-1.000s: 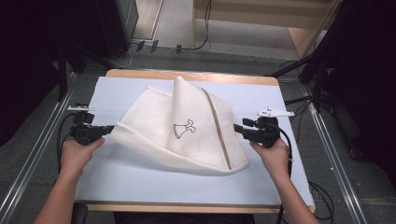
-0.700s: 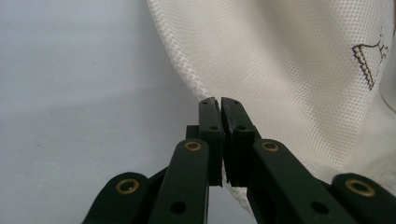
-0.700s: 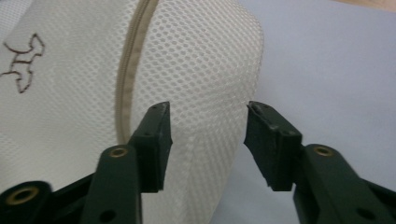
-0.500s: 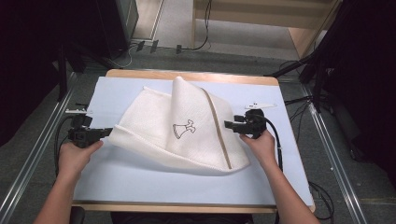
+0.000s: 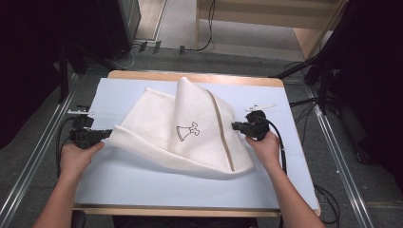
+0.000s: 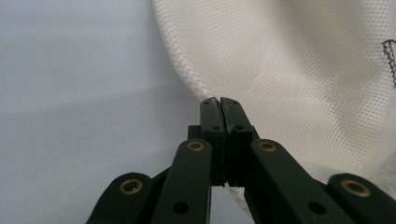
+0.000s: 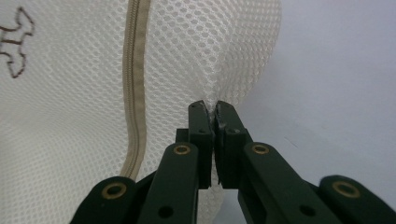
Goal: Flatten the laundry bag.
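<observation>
Mesh bag [image 5: 185, 130] lies on my desk [image 5: 142, 183]; left tool [image 5: 108, 133] clamps its hem, right tool [image 5: 234, 126] is pinched closed on its opposite edge.

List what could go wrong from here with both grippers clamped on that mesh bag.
1. The left hand-held gripper pinches only the stitched rim of the white mesh laundry bag; a pull could probably slip it free.
2. The right hand-held gripper bunches a thin fold of mesh near the beige zipper; hard tension might snag or tear it.
3. The bag's middle stands peaked above the pale blue table cover; uneven pulling could leave it creased.
</observation>
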